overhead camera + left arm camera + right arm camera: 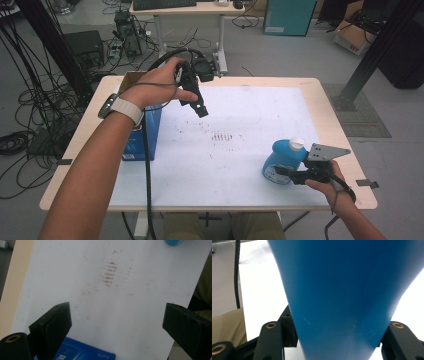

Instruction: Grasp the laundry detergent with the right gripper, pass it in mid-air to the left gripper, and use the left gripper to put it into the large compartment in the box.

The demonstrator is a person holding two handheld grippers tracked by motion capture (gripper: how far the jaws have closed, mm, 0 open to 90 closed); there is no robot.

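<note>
A blue bottle with a white cap stands on the white mat near the table's front right. My right gripper is shut on its lower body from the right side. In the right gripper view the bottle sits squeezed between the two black jaws of the right gripper. My left gripper hangs above the mat's back left, tilted downward, open with nothing between its fingers. In the left gripper view the left gripper spans bare mat with brownish smudges.
A blue carton stands at the table's left side, under my left forearm, and its top lies just below the left jaws. Smudges mark the mat's middle. Cables cover the floor to the left. A desk stands beyond the table.
</note>
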